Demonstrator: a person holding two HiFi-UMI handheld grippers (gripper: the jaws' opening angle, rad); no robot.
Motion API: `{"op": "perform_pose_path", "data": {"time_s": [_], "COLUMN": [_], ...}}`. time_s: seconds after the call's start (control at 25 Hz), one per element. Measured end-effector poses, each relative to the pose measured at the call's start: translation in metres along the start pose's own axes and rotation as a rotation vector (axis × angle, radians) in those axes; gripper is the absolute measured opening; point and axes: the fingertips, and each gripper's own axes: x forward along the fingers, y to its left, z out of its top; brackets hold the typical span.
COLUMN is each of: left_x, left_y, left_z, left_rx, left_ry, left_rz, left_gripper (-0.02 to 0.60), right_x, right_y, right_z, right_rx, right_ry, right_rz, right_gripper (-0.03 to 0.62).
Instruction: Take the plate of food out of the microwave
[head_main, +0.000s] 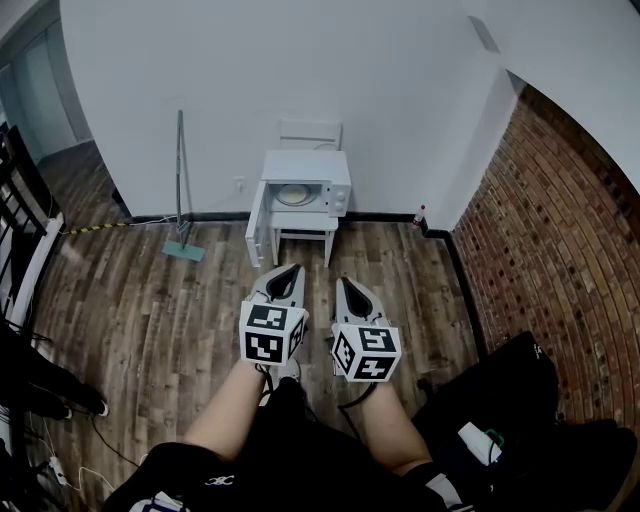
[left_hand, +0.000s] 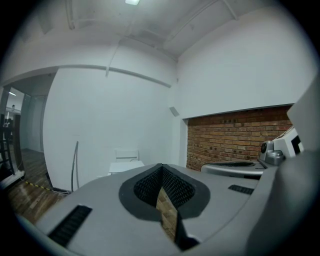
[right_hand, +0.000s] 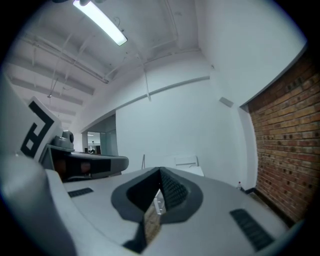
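A white microwave (head_main: 305, 183) stands on a white chair far ahead by the wall, with its door (head_main: 258, 234) swung open to the left. Inside it lies a pale plate (head_main: 294, 194); what is on it is too small to tell. My left gripper (head_main: 288, 272) and right gripper (head_main: 347, 286) hover side by side over the wooden floor, well short of the microwave, both shut and empty. In the left gripper view the left gripper (left_hand: 161, 166) points toward the microwave (left_hand: 125, 166). In the right gripper view the right gripper (right_hand: 160, 171) also has its jaws together.
A mop (head_main: 181, 190) leans on the white wall left of the microwave. A brick wall (head_main: 565, 250) runs along the right, with a small bottle (head_main: 420, 215) in the corner. Black bags (head_main: 515, 395) lie at right, a dark railing (head_main: 25, 215) at left.
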Motion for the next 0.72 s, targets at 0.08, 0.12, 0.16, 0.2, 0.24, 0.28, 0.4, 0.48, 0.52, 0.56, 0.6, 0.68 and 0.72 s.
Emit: {"op": "perform_pose_path", "data": {"time_s": [0.08,0.12,0.16,0.2,0.24,0.28,0.4,0.48,0.52,0.56,0.6,0.68,0.72], "left_x": [0.014,0.023,0.033,0.044,0.055,0.067,0.104,0.127,0.138,0.149,0.159,0.176,0.183], "left_y": [0.006,0.011,0.016,0.021,0.027,0.033,0.049,0.059,0.065,0.071,0.078,0.090,0.097], "left_z": [0.001,0.001,0.002,0.004,0.007,0.010,0.023,0.033,0.037,0.041,0.044,0.049,0.050], "left_rx": [0.007,0.009,0.010,0.010,0.010,0.011,0.010,0.011,0.013,0.016,0.018,0.022,0.025], "left_ry": [-0.001,-0.002,-0.004,-0.006,-0.008,-0.009,-0.009,-0.009,-0.009,-0.009,-0.008,-0.007,-0.006], "left_rz": [-0.003,-0.002,-0.001,-0.001,-0.002,-0.003,-0.010,-0.018,-0.020,-0.022,-0.023,-0.026,-0.025], "left_gripper": [-0.002,-0.002,-0.002,-0.002,-0.002,-0.002,-0.002,-0.002,-0.002,-0.002,-0.002,-0.002,-0.002], "right_x": [0.015,0.024,0.034,0.045,0.057,0.069,0.106,0.130,0.142,0.154,0.166,0.189,0.200], "right_y": [-0.003,-0.005,-0.009,-0.014,-0.020,-0.026,-0.042,-0.048,-0.051,-0.055,-0.058,-0.062,-0.063], "right_z": [-0.001,-0.001,-0.001,0.001,0.003,0.007,0.021,0.031,0.036,0.039,0.042,0.043,0.043], "right_rx": [-0.004,-0.009,-0.016,-0.024,-0.030,-0.034,-0.042,-0.044,-0.043,-0.041,-0.040,-0.041,-0.041], "right_ry": [0.002,0.003,0.003,0.004,0.003,0.001,-0.002,-0.009,-0.013,-0.017,-0.018,-0.014,-0.011], "right_rz": [0.019,0.020,0.016,0.010,0.004,0.000,0.008,0.021,0.022,0.019,0.018,0.027,0.037], "right_gripper": [0.011,0.011,0.011,0.011,0.012,0.011,0.012,0.011,0.011,0.011,0.011,0.011,0.011]}}
